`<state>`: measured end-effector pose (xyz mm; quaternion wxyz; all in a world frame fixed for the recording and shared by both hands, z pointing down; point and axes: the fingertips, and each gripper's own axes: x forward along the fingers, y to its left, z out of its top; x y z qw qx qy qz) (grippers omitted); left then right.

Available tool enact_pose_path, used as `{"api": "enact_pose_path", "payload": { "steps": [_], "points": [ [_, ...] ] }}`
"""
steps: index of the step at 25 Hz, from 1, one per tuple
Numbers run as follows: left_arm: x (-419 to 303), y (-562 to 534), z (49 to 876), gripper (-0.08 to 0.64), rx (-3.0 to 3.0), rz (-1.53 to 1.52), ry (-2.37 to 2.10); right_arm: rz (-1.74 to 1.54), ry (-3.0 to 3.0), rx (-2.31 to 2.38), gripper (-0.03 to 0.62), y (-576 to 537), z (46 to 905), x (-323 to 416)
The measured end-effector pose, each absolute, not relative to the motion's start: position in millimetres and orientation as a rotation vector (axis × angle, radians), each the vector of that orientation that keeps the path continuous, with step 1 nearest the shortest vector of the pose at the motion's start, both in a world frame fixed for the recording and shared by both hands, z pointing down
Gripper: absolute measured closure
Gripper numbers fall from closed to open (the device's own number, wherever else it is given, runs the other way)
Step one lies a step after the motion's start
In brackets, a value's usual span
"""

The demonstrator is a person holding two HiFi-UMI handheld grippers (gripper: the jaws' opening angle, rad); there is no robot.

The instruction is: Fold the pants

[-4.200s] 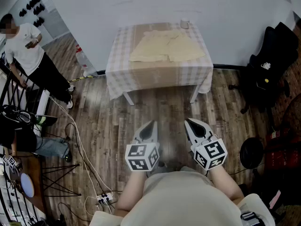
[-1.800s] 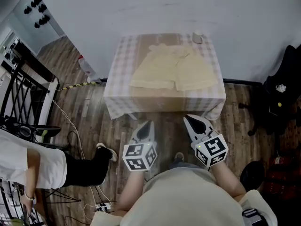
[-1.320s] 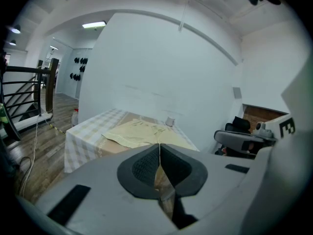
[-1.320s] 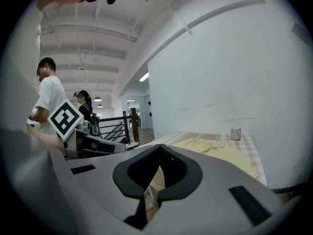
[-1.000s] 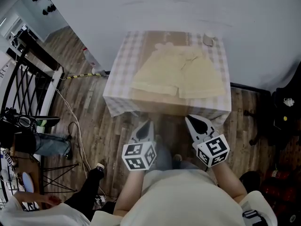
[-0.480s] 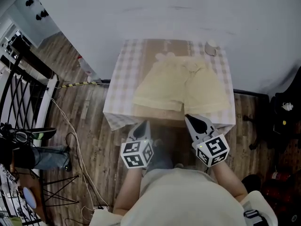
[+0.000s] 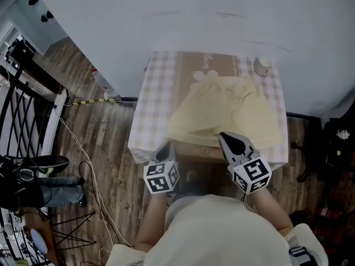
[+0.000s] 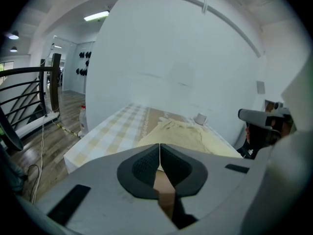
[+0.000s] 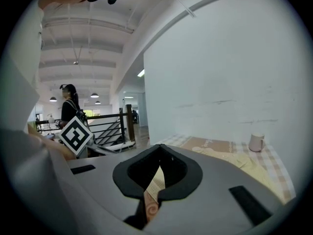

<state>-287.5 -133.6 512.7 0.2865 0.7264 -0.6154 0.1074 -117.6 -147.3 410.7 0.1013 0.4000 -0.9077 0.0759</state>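
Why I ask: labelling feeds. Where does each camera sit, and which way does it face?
Head view: on the person's head, steeply down at table and pants; left claw, right claw, torso show.
Left gripper view: on left claw, facing across table to wall; shut jaws show.
Right gripper view: on right claw, likewise.
Shared: all see the cup.

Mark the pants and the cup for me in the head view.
pants [image 7: 222, 112], head view, middle of the cream fabric.
cup [image 7: 262, 66], head view, centre of its body.

Table [image 7: 151, 111] and pants [image 7: 222, 112] now closer
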Motion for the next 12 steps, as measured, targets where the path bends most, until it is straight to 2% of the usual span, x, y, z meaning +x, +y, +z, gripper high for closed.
{"api": "enact_pose_path", "payload": {
  "steps": [12],
  "points": [
    [-324.8, -170.9, 582.4, 0.554, 1.858, 0.484, -1.601, 0.270, -2.636, 1.176, 0.592, -186.5, 433.3, -154.5]
  ]
}}
